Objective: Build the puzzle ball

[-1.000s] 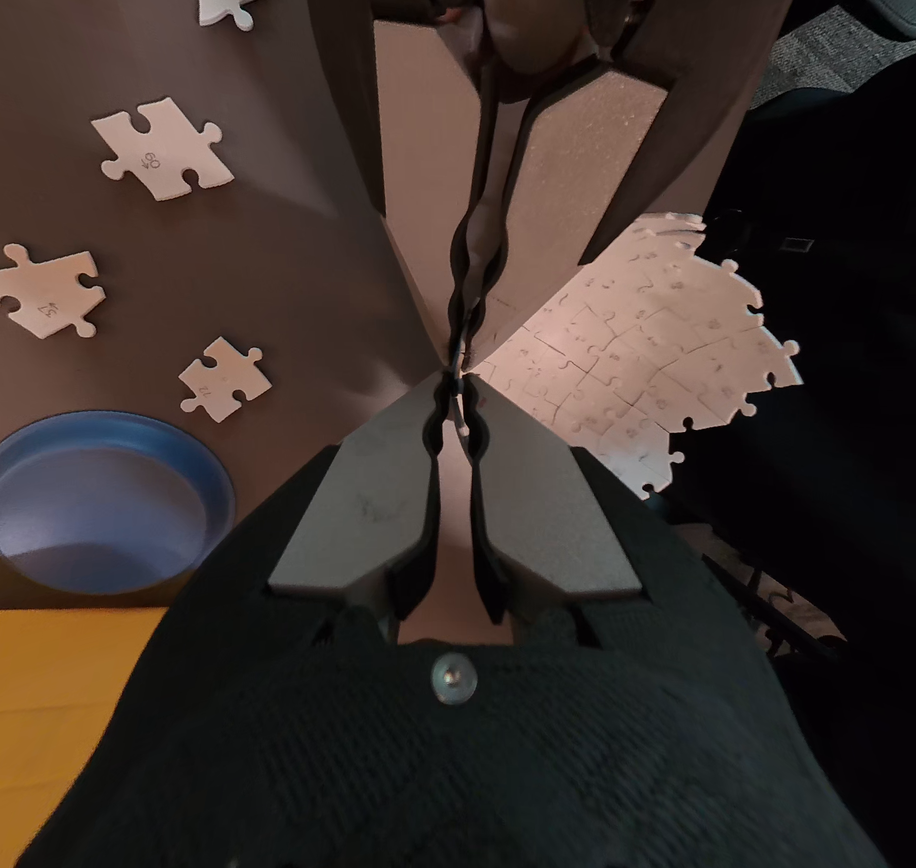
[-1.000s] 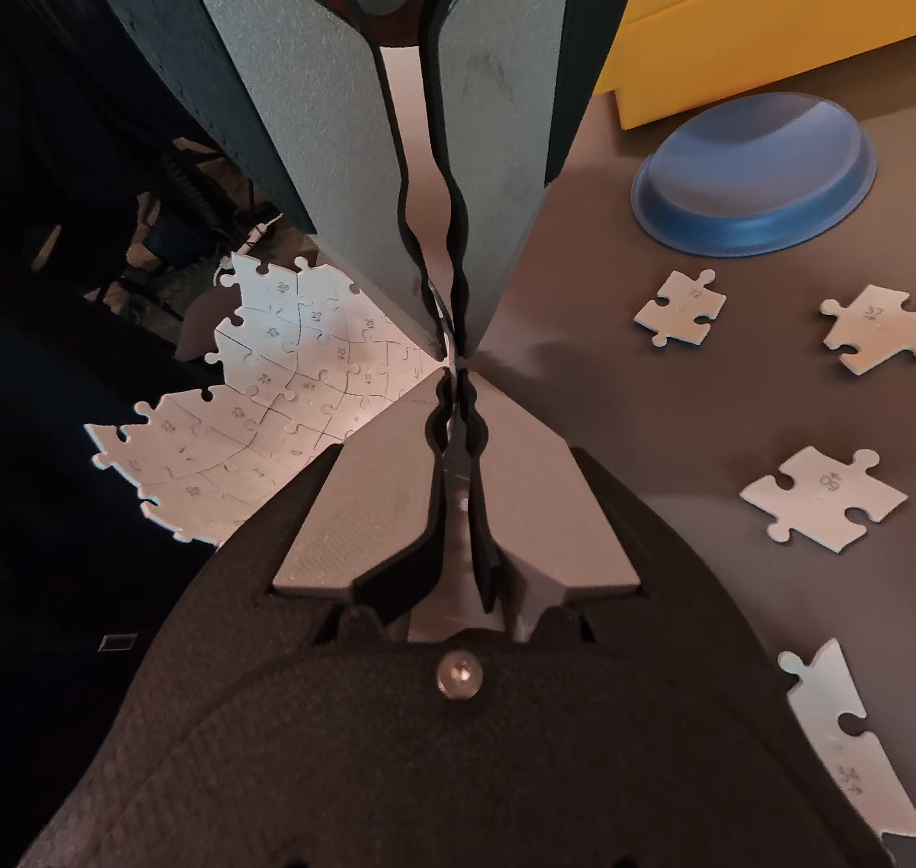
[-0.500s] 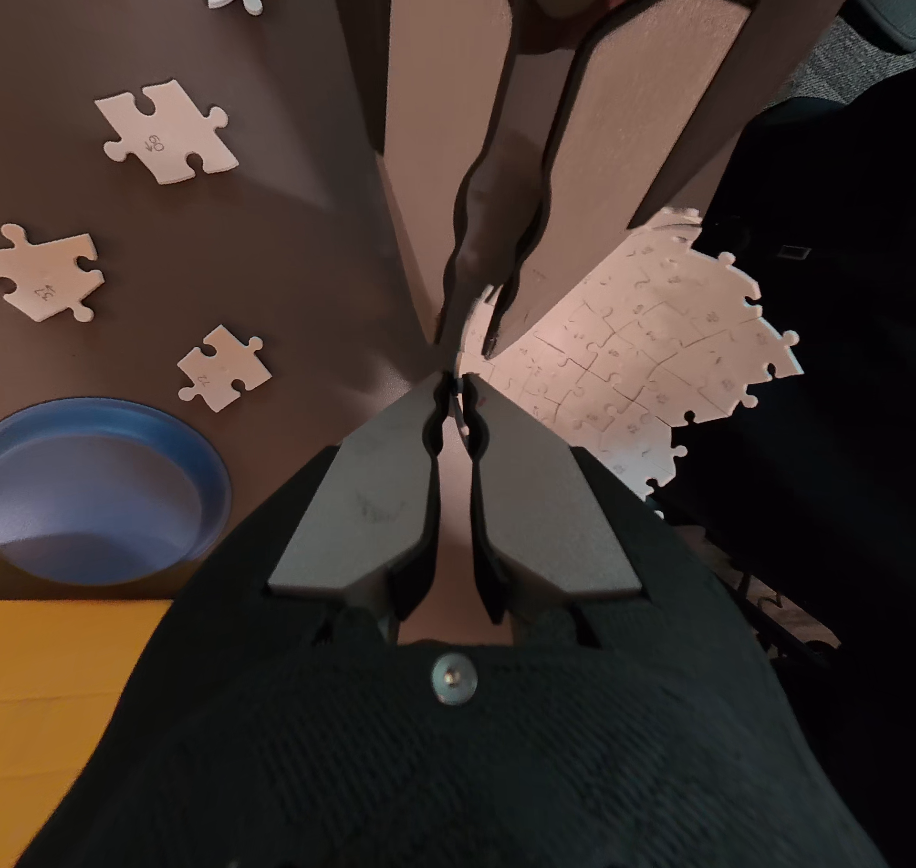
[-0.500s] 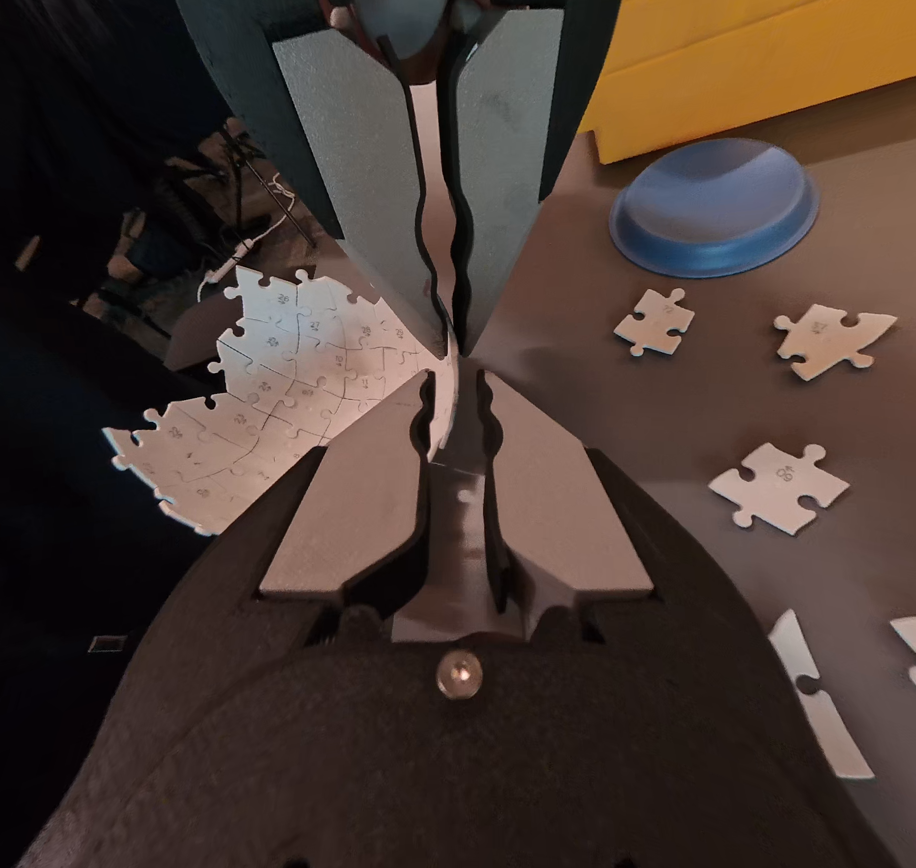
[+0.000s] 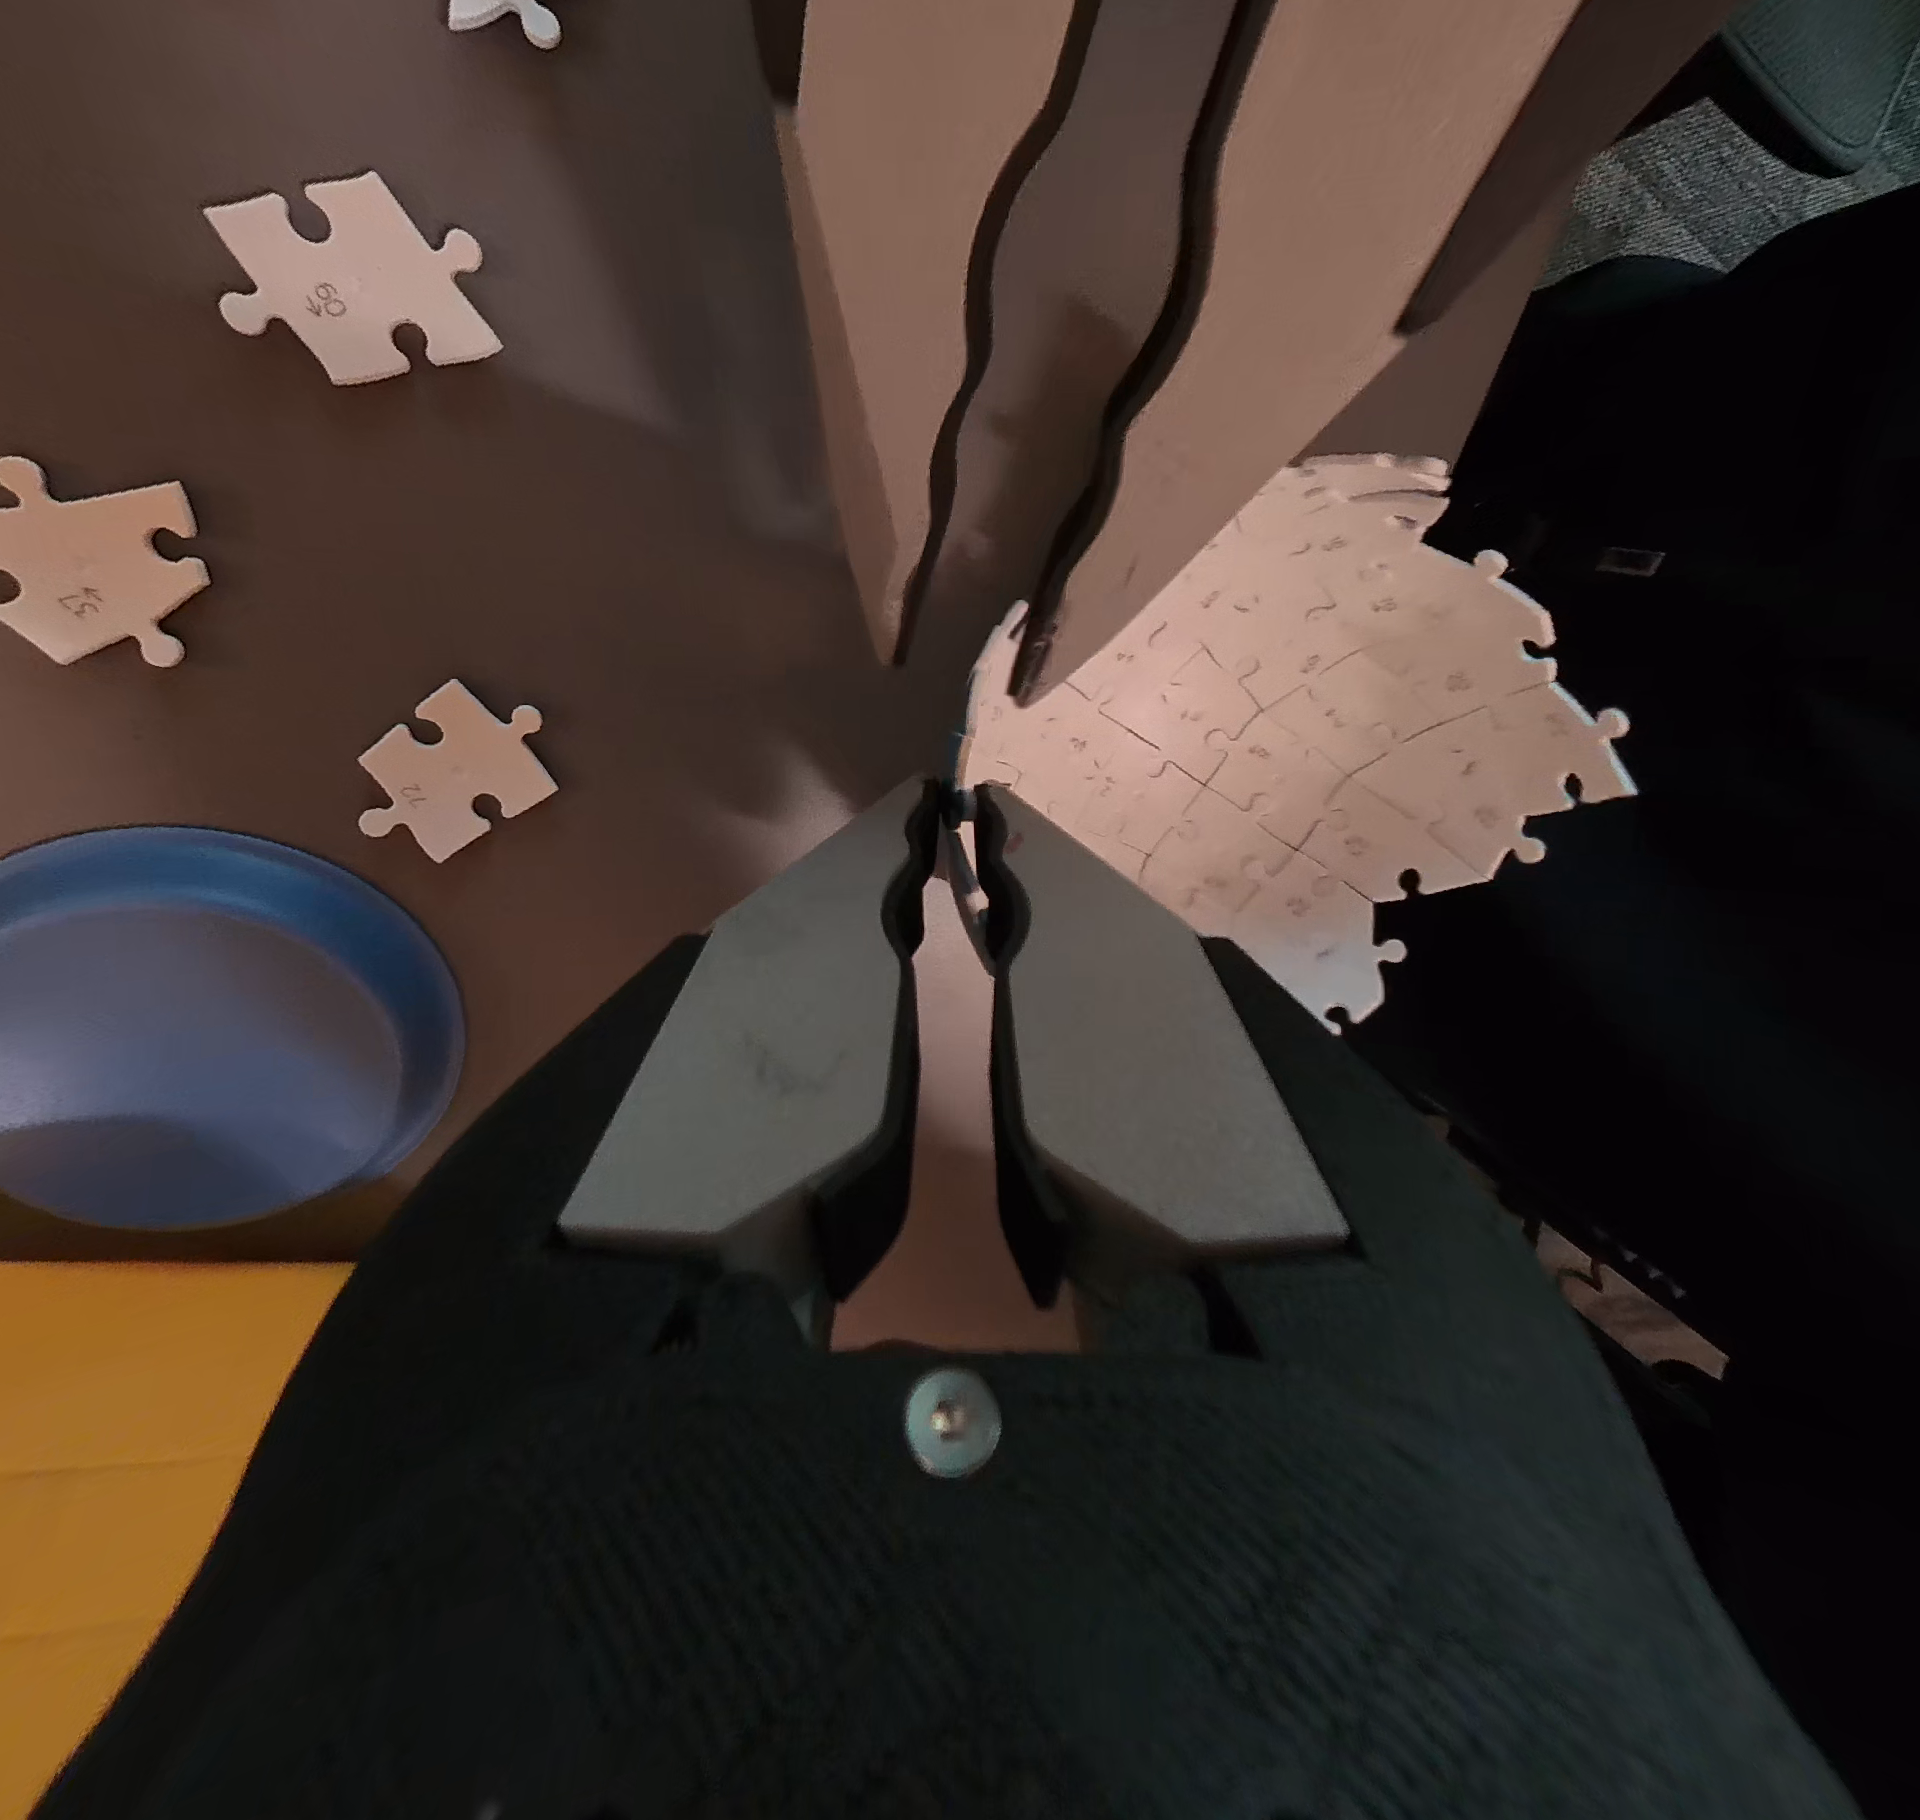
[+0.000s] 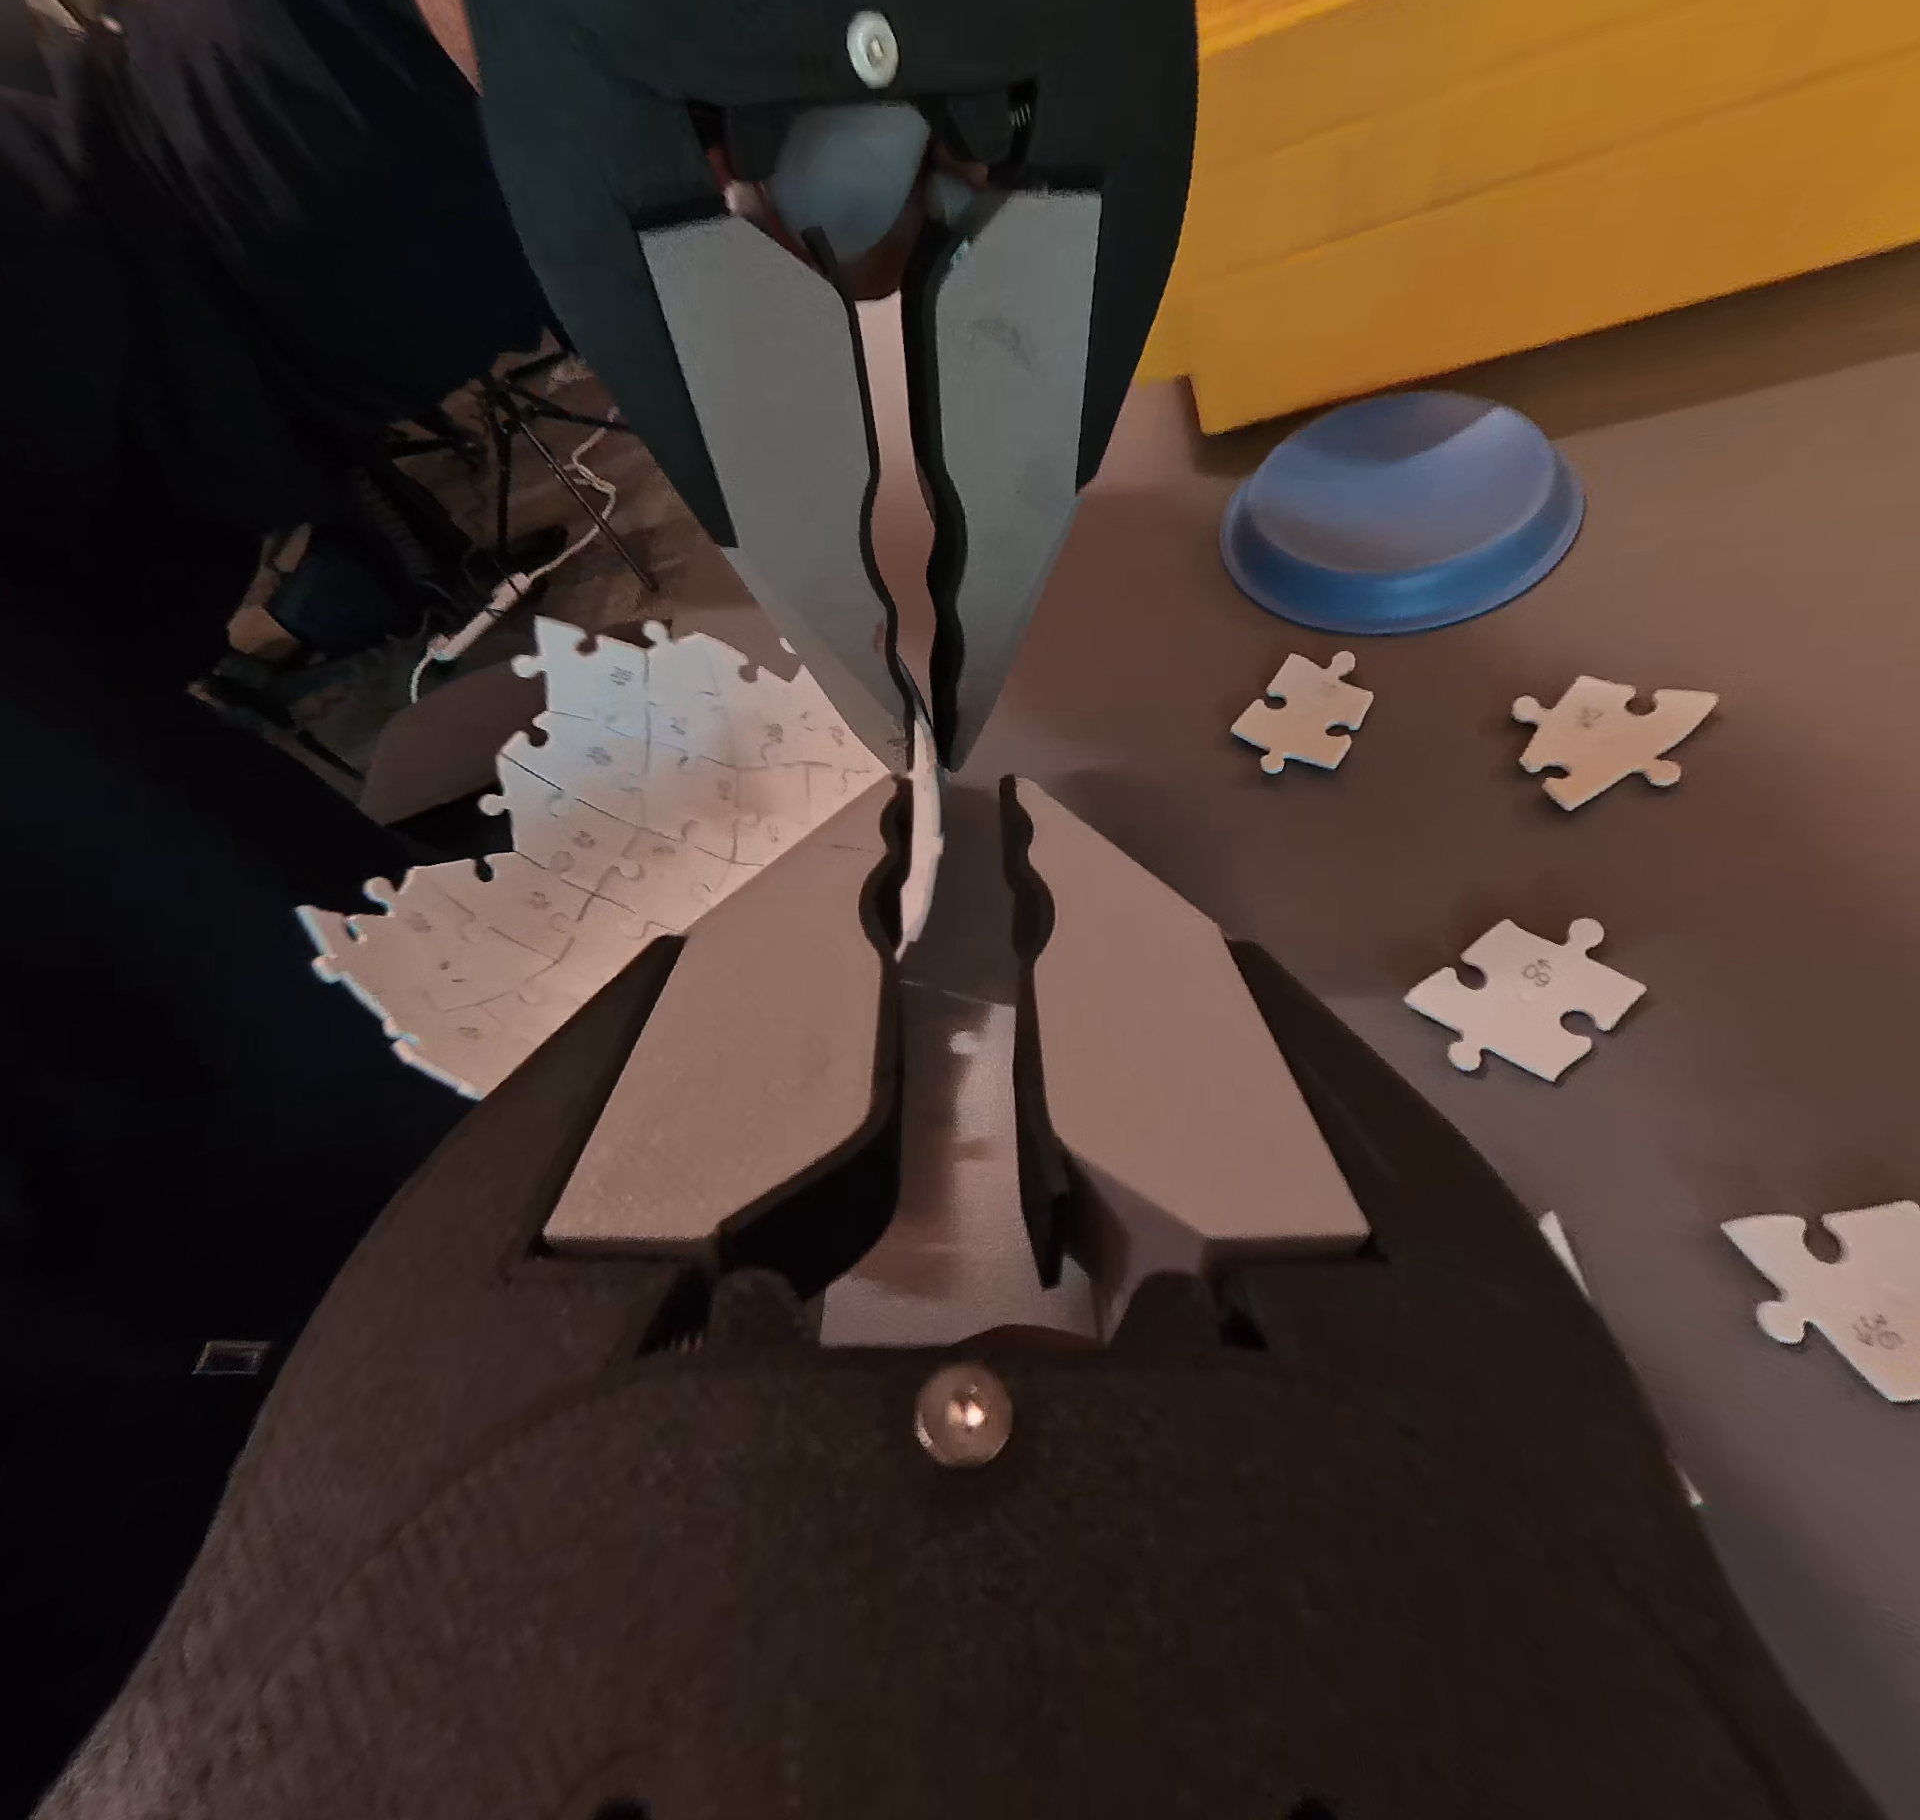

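The partly built puzzle ball [image 5: 1299, 710] is a curved white shell of joined pieces, held in the air beyond the table's edge. My left gripper [image 5: 951, 804] is shut on the shell's rim. My right gripper [image 6: 956, 794] faces it tip to tip and is open, with the shell's rim [image 6: 920, 856] lying against its left finger. The shell [image 6: 644, 814] spreads to the left in the right wrist view. The right gripper [image 5: 966, 664] shows open at the top of the left wrist view. The left gripper [image 6: 930, 742] comes down from above in the right wrist view.
Several loose white pieces lie on the brown table [image 5: 644, 544], among them one [image 5: 353, 300] and another [image 6: 1522, 996]. A blue round dish [image 5: 416, 960] [image 6: 1403, 596] sits by a yellow box [image 6: 1558, 160]. Dark floor with cables [image 6: 499, 607] lies past the table edge. My left and right fingertips are right by each other.
My right gripper has opened, let go of the shell's rim and drawn back a little. My left gripper has stayed shut on the shell.
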`<state>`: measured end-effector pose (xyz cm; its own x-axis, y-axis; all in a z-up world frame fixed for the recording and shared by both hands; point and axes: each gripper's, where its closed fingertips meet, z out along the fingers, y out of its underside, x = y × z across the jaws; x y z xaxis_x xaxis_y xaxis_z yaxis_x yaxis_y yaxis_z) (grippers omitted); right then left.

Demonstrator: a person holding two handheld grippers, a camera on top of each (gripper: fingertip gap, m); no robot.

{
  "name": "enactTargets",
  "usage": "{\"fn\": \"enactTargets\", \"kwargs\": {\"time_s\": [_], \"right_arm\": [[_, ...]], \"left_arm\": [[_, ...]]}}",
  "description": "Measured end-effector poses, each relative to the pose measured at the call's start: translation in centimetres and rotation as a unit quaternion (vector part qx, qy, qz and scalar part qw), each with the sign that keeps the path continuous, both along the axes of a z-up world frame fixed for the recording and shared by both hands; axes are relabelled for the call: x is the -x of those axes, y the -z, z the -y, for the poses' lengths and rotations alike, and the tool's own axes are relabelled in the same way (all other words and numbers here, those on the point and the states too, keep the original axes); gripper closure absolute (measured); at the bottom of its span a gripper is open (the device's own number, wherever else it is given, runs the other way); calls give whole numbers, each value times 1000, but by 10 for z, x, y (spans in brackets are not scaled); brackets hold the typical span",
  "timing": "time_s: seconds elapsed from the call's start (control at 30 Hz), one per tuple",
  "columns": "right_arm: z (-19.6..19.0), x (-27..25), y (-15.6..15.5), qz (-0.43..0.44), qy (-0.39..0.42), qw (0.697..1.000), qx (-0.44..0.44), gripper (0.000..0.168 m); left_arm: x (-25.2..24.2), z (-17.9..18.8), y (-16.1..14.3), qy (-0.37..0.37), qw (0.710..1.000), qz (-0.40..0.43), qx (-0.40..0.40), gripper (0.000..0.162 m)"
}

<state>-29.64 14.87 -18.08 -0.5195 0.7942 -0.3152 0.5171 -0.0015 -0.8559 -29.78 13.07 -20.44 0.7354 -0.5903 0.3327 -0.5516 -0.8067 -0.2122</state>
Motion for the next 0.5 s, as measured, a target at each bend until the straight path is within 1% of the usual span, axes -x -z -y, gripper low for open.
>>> {"fn": "enactTargets", "kwargs": {"time_s": [0.13,0.27,0.4,0.5], "right_arm": [[-4,-8,-28,-50,-4,998,26,152],[-28,-14,-49,-81,33,995,45,148],[-62,-18,-51,-88,88,992,28,146],[-86,-22,-52,-90,131,987,6,144]], "left_arm": [[1,1,-1,-2,1000,-3,-2,158],[2,2,-4,-8,1000,-6,-8,154],[3,2,-10,-18,1000,-4,-20,151],[8,-1,-23,-29,999,-1,-46,145]]}}
